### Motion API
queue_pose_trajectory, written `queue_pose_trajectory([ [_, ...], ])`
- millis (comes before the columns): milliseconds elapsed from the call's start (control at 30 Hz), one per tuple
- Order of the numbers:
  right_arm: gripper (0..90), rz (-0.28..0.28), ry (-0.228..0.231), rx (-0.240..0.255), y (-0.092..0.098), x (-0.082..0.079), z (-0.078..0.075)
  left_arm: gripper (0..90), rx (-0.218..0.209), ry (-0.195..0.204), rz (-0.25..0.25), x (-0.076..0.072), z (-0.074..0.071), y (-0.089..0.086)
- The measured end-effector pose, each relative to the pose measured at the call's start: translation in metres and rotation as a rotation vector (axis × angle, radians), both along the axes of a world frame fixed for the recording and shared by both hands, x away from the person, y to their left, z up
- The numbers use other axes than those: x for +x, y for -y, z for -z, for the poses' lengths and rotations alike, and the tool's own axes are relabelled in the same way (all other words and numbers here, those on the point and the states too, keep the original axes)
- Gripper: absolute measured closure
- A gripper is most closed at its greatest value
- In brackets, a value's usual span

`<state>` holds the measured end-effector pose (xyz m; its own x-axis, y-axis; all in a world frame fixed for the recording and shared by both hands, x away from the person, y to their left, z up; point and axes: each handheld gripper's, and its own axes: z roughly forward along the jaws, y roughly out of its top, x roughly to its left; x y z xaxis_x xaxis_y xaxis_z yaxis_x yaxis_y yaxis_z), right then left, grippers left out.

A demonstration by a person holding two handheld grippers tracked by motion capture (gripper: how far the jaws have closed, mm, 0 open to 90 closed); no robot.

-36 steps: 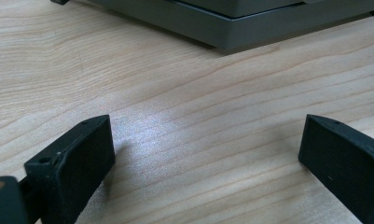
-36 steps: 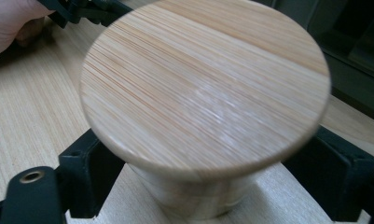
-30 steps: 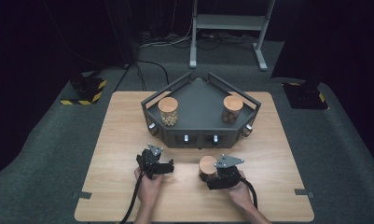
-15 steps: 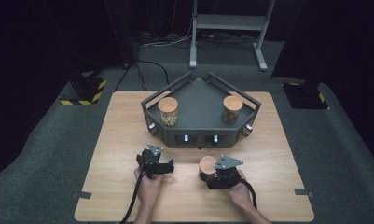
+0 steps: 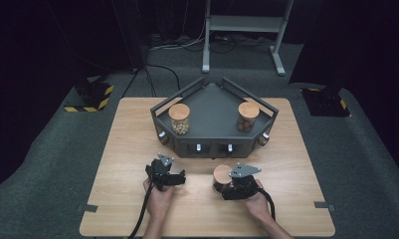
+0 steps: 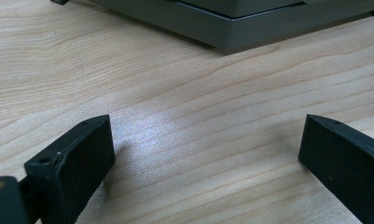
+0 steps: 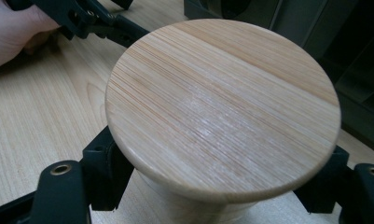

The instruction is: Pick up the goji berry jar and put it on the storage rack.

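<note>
A jar with a round wooden lid (image 5: 222,174) (image 7: 222,102) stands on the wooden table (image 5: 132,134) at the front, right of the middle. My right gripper (image 5: 223,185) (image 7: 217,186) holds it, one black jaw on each side of the jar just under the lid. My left gripper (image 5: 179,178) (image 6: 205,140) rests low over the table to the jar's left. It is open, with bare wood between its fingers (image 6: 77,163). In the right gripper view the left gripper (image 7: 96,21) and the hand holding it (image 7: 12,32) sit beyond the lid.
A dark grey angular tray (image 5: 212,107) (image 6: 231,23) stands at the back middle of the table. In it are a jar of light balls (image 5: 179,118) on the left and a jar of dark pieces (image 5: 248,116) on the right. Grey carpet surrounds the table.
</note>
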<state>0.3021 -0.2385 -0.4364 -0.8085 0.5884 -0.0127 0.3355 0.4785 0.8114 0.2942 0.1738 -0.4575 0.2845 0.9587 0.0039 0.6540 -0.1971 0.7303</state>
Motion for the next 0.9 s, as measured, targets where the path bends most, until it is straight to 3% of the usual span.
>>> queue_pose_trajectory([
  [900, 25.4, -0.009, 0.009, 0.008, 0.007, 0.013, -0.04, 3.4, 0.0, 0.0, 0.0, 0.0, 0.0, 0.0],
])
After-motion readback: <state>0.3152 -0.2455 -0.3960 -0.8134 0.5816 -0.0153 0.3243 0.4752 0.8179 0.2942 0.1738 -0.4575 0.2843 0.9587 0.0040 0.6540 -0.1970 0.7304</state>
